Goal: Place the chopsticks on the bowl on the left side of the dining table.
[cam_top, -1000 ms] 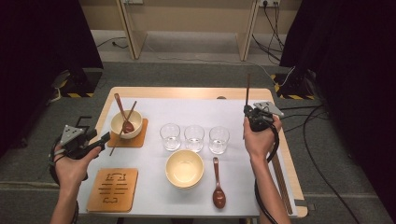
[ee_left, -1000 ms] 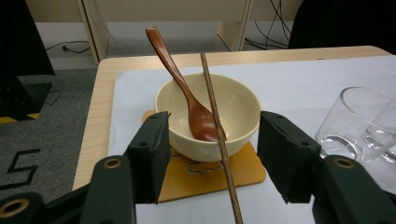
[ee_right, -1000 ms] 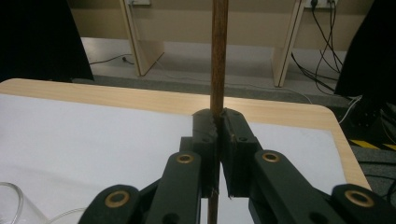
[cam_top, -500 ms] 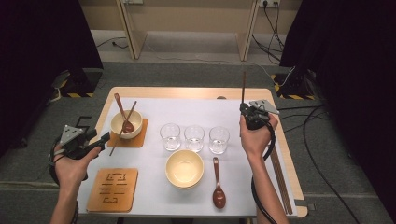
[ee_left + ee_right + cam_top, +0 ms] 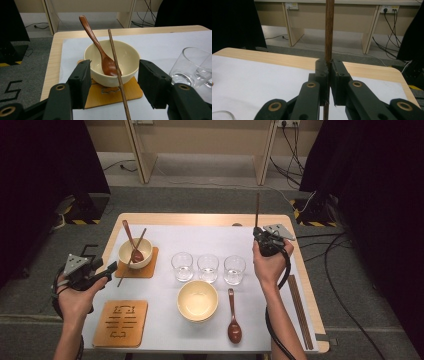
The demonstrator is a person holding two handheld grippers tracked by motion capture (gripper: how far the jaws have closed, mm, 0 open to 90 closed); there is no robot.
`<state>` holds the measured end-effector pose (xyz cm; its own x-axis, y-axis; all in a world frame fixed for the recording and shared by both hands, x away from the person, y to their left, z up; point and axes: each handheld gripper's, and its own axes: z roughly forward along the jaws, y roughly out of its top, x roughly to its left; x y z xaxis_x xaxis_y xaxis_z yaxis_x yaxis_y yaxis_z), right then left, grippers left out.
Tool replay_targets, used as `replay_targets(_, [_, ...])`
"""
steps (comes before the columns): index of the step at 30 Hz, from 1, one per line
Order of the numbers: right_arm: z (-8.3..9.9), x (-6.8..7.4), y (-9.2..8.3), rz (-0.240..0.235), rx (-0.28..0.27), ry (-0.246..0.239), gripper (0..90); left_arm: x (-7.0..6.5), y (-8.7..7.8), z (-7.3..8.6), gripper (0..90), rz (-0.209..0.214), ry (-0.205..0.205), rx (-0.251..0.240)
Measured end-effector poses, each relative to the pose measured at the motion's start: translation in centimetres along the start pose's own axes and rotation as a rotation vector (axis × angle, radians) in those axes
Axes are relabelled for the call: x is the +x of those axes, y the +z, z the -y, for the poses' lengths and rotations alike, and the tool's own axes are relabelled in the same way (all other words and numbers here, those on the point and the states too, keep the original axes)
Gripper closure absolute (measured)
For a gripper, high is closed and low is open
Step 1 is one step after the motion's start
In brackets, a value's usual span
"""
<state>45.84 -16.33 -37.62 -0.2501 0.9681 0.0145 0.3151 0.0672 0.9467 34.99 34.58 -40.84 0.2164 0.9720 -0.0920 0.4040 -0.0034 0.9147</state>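
While dark curtains and a grey floor ring the wooden table (image 5: pixel 210 219) with its white mat (image 5: pixel 200 245), the right gripper (image 5: pixel 329 68) clamps a brown chopstick (image 5: pixel 329 30) upright over the far right corner, long axis vertical. At the left edge, the left gripper (image 5: pixel 113 82) gapes empty.

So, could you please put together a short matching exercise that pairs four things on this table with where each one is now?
Things:
1. chopstick
2. far bowl
3. near bowl
4. loose spoon

Places:
A. on the bare sheet, in front of the glasses
B. clamped upright in the right gripper
C. on a wooden coaster, with a spoon inside
D. flat on the sheet, right of the near bowl

Pairs: 1-B, 2-C, 3-A, 4-D
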Motion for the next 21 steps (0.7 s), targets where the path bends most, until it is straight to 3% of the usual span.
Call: replay_targets(21, [-0.3, 1.2, 0.9, -0.011, -0.024, 0.003, 84.9, 0.0, 0.0, 0.0, 43.4, 0.002, 0.001, -0.002])
